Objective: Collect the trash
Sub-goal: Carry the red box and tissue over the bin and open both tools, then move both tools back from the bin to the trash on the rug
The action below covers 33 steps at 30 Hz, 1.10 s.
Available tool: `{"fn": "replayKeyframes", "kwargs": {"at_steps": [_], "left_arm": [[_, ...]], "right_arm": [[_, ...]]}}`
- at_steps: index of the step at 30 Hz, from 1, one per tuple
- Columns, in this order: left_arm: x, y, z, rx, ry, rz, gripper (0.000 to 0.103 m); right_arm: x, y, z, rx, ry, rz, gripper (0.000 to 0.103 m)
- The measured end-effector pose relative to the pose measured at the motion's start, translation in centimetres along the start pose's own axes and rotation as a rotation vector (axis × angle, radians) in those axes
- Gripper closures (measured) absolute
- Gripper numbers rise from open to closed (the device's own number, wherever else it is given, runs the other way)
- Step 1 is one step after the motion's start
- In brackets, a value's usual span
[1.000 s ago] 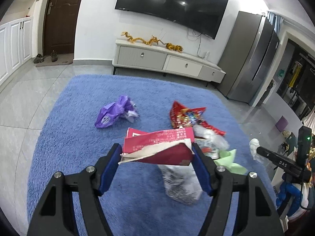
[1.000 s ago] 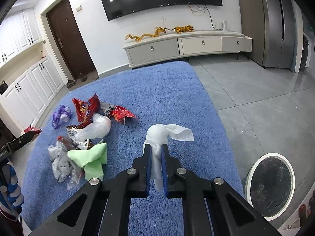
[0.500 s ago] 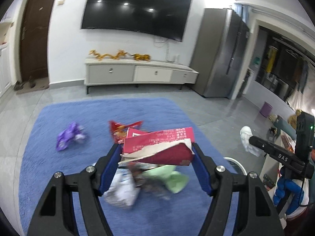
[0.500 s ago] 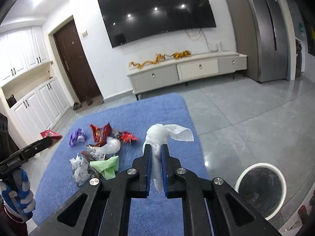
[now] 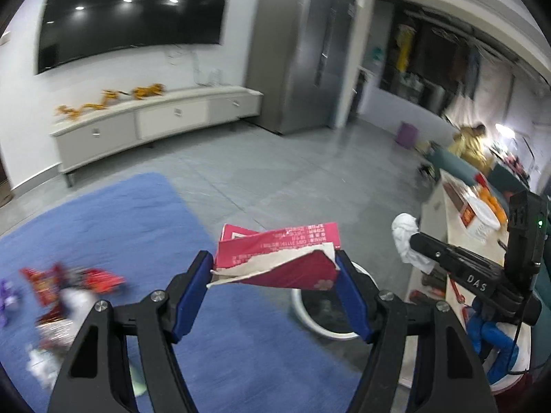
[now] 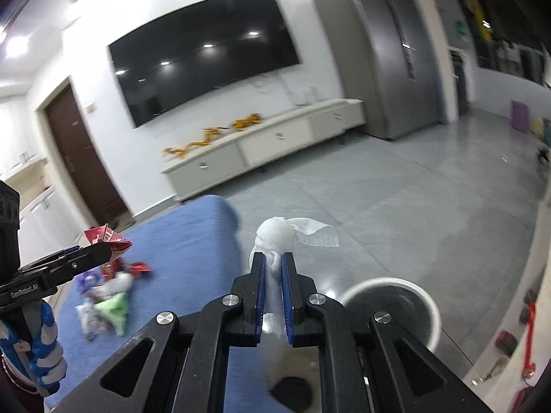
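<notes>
While left tongs [image 5: 273, 268] clamp torn red carton [image 5: 275, 258], right tongs [image 6: 272, 266] pinch crumpled tissue [image 6: 275, 237].

Both views are fairly bright indoor shots lit from ceiling lights, which show as white spots mirrored in the dark television [image 5: 131, 13]. The tiled floor [image 6: 396, 213] carries soft glare. Fisheye bending curves the walls and cabinet [image 5: 155, 120], and black corners ring each frame. Motion blur smears the litter [image 5: 69, 282] on the blue rug [image 5: 113, 227] and the far room at right, while the fingers [image 6: 260, 285] close to the lens stay sharp.
</notes>
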<state>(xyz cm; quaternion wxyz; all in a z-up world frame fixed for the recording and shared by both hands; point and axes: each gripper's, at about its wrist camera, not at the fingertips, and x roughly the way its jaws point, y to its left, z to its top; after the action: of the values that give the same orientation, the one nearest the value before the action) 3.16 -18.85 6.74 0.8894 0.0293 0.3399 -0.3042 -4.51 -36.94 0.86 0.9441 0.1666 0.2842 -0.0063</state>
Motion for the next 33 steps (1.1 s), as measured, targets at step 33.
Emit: {"fn": "replayKeyframes", "kwargs": {"at_steps": [33], "left_arm": [[27.4,-11.0,-0.6,-0.056,0.389,-0.199,0.025]], "right_arm": [[9.9,-14.8,-2.9,0.191,0.267,-0.246,0.064]]}}
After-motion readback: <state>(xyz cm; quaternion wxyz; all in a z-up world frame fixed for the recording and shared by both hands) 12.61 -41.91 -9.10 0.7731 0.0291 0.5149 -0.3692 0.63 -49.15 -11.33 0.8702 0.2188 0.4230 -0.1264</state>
